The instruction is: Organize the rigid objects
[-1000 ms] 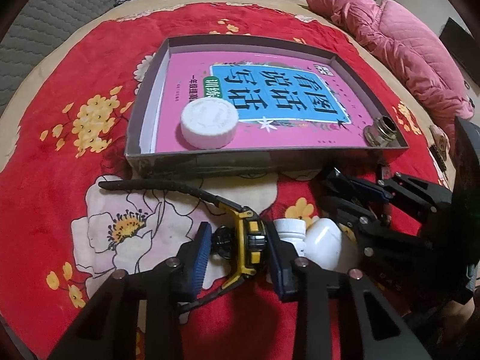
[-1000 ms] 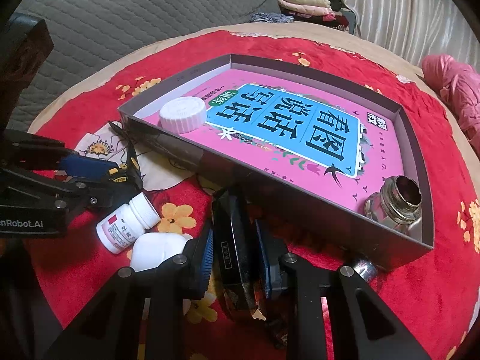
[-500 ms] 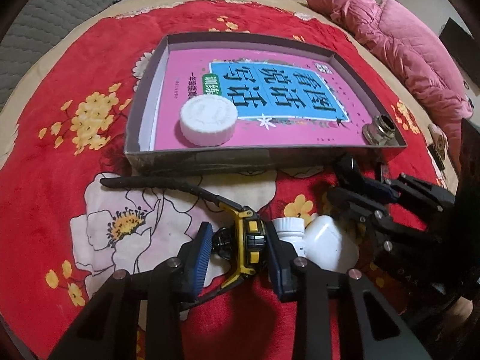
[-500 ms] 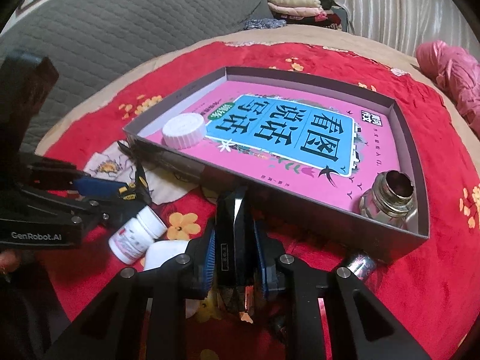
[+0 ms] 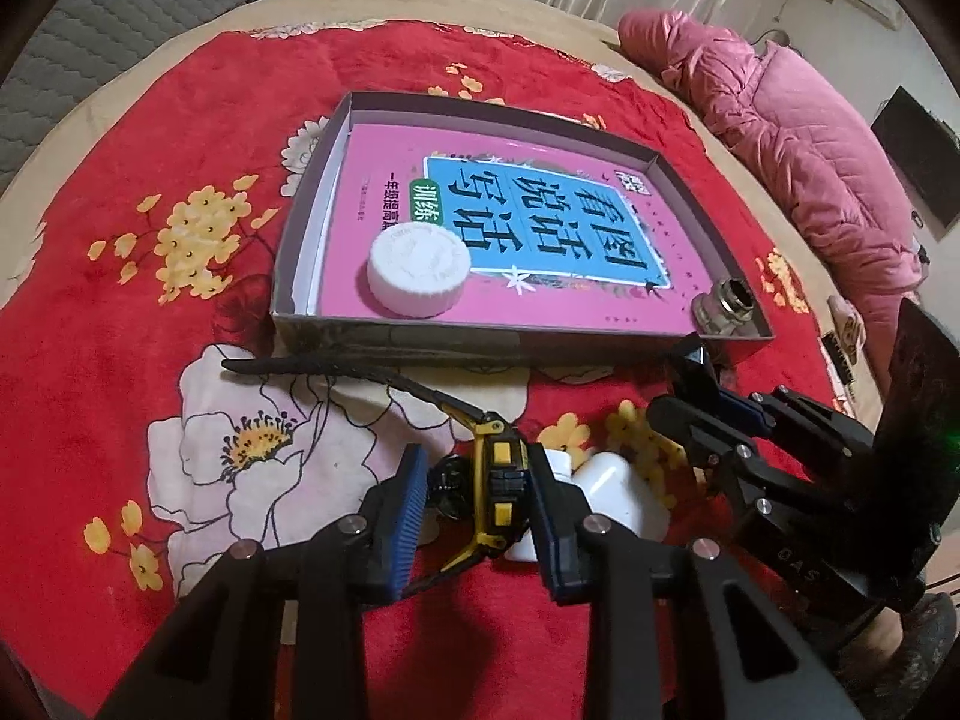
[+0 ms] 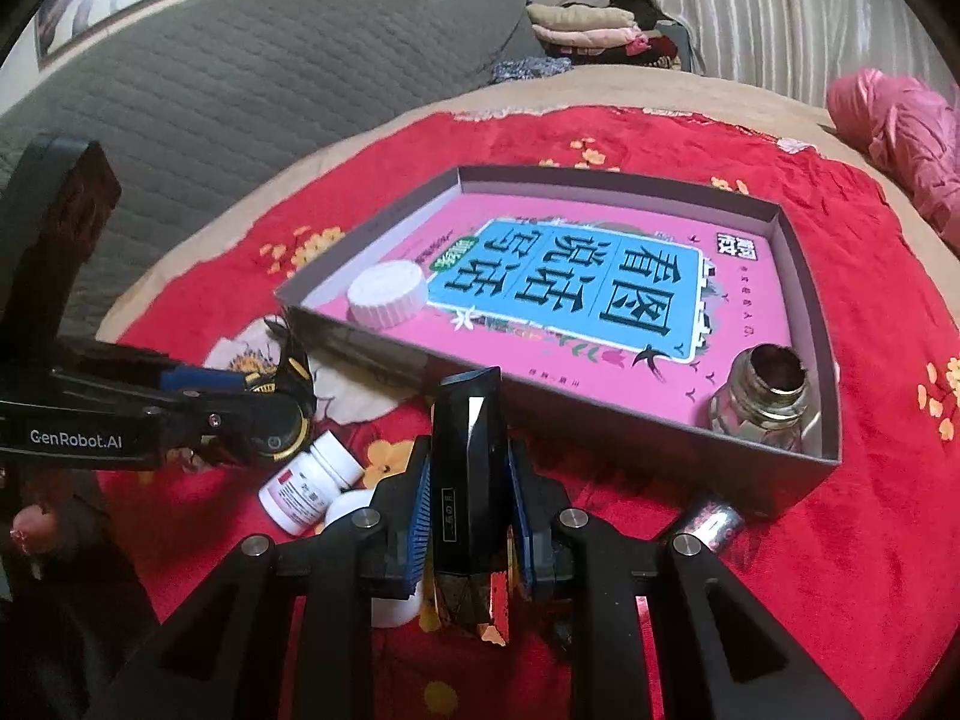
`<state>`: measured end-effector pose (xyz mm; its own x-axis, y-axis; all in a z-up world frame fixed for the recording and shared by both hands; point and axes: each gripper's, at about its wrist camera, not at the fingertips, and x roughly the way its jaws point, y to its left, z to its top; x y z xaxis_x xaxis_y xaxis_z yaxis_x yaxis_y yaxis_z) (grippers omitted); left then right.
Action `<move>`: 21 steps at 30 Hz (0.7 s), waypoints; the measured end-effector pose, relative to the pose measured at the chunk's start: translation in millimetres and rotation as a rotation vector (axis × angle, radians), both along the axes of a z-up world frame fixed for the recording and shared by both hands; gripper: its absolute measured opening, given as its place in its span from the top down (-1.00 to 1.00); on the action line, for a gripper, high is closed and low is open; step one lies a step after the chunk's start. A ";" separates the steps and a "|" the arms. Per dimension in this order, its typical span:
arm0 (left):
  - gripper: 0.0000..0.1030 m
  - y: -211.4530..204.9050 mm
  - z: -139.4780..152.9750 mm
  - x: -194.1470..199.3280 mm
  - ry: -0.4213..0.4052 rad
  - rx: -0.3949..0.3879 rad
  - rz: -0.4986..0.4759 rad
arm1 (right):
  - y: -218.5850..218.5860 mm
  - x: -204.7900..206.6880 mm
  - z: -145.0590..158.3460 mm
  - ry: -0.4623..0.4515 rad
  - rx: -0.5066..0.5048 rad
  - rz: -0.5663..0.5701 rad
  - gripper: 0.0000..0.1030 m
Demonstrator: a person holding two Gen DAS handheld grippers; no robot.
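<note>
Left wrist view: the left tongs (image 5: 474,501) have just been closing around the yellow-and-black wristwatch (image 5: 501,480) lying on the red floral blanket (image 5: 120,330); full contact cannot be told.
Right wrist view: the faceted black bottle (image 6: 468,468) is gripped by the right tongs (image 6: 468,504), raised for placing in the shallow grey cardboard box (image 6: 636,456).

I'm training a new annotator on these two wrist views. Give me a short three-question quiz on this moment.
1. True or false: the right gripper is shut on the black faceted box.
2. What lies between the left gripper's pads: A pill bottle, B black-and-yellow watch, C white cap?
3. Which things lie on the pink book in the grey tray?

Key: 1 true. 2 B. 3 white cap and glass bottle.
</note>
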<state>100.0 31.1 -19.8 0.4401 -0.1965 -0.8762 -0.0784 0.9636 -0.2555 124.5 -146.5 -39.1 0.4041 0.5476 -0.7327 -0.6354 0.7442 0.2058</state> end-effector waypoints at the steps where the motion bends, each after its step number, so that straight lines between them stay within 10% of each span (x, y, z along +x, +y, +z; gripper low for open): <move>1: 0.37 -0.3 1.6 -0.5 -0.004 0.000 0.002 | -0.5 -0.2 2.0 -0.005 0.004 -0.001 0.54; 21: 0.37 -9.7 -6.7 -0.5 0.000 0.071 -0.020 | 0.6 0.2 -2.1 0.010 0.009 -0.005 0.54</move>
<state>99.6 21.5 -26.5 0.4365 -0.1424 -0.8884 -0.0587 0.9808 -0.1861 124.7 -146.0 -41.3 0.3993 0.5517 -0.7322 -0.6293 0.7458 0.2187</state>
